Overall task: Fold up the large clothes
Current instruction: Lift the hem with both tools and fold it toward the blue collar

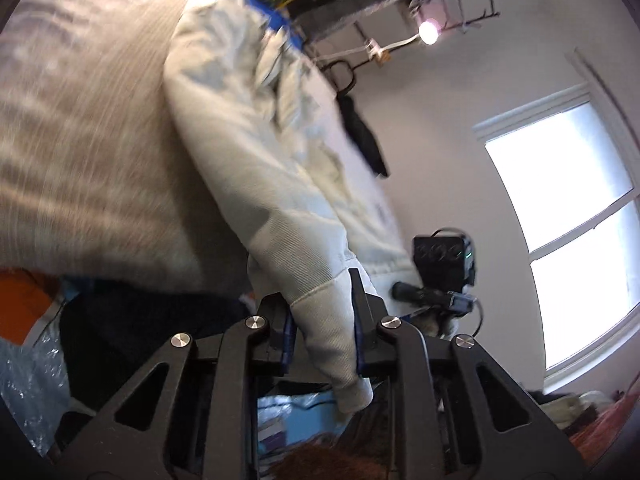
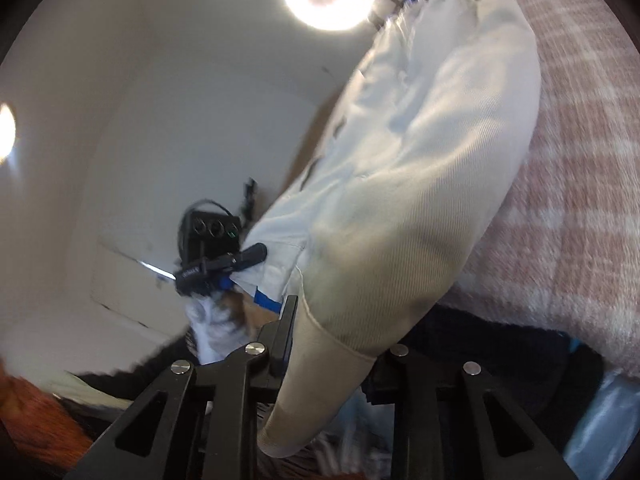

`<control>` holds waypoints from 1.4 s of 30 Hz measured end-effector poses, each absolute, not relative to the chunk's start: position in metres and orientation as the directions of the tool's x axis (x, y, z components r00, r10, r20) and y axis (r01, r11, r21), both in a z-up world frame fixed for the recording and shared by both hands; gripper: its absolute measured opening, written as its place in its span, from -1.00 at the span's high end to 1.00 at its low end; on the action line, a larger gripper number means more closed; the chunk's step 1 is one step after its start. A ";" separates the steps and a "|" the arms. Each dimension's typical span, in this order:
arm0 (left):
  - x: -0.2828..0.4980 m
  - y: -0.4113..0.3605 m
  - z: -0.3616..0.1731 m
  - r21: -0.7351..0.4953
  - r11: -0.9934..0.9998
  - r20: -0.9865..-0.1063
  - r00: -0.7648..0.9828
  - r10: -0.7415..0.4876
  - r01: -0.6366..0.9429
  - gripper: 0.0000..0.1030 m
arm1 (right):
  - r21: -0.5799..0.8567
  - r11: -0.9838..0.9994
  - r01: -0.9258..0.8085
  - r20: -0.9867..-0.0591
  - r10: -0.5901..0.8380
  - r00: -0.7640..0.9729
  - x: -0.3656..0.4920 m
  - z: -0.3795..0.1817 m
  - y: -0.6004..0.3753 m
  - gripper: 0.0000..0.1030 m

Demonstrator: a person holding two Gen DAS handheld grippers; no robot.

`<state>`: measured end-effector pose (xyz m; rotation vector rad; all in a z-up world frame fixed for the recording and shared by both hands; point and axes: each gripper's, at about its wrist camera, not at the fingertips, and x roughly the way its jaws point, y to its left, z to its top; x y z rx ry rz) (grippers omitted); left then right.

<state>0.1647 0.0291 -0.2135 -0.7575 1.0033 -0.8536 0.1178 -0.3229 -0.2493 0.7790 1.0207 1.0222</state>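
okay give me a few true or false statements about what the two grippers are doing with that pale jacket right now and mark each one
1. The left gripper is closed on a ribbed cuff of the cream jacket. True.
2. The right gripper is empty. False: it clamps the other cuff.
3. The jacket has blue trim at its far end. True.
4. The jacket lies over a bare wooden table. False: a striped blanket is behind it.
5. The other gripper shows in the right wrist view. True.

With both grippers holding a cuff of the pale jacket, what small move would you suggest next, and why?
Probably spread the two apart. The left gripper and right gripper each pinch a ribbed cuff, and the jacket hangs bunched over the checked blanket.
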 end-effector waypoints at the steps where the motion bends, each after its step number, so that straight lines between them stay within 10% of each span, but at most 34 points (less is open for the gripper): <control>1: 0.166 0.029 -0.208 -0.854 0.457 -0.382 0.296 -0.875 0.248 0.61 | 0.900 0.319 -0.298 -0.275 0.944 0.181 0.121 -0.245 -0.324 0.52; 8: 0.205 0.027 -0.189 -0.880 0.423 -0.349 0.308 -0.885 0.215 0.61 | 0.927 0.266 -0.265 -0.200 0.947 0.250 0.151 -0.214 -0.324 0.53; 19: 0.305 0.012 -0.169 -0.824 0.552 -0.483 0.349 -0.803 0.127 0.61 | 0.889 0.431 -0.156 -0.360 0.867 0.345 0.259 -0.169 -0.312 0.54; 38: 0.413 0.001 -0.252 -0.818 0.575 -0.540 0.361 -0.760 -0.014 0.52 | 0.901 0.412 0.137 -0.432 0.814 0.389 0.374 -0.268 -0.353 0.53; 42: 0.416 0.007 -0.238 -0.839 0.545 -0.508 0.351 -0.787 0.007 0.18 | 0.901 0.412 0.137 -0.432 0.826 0.362 0.379 -0.263 -0.356 0.17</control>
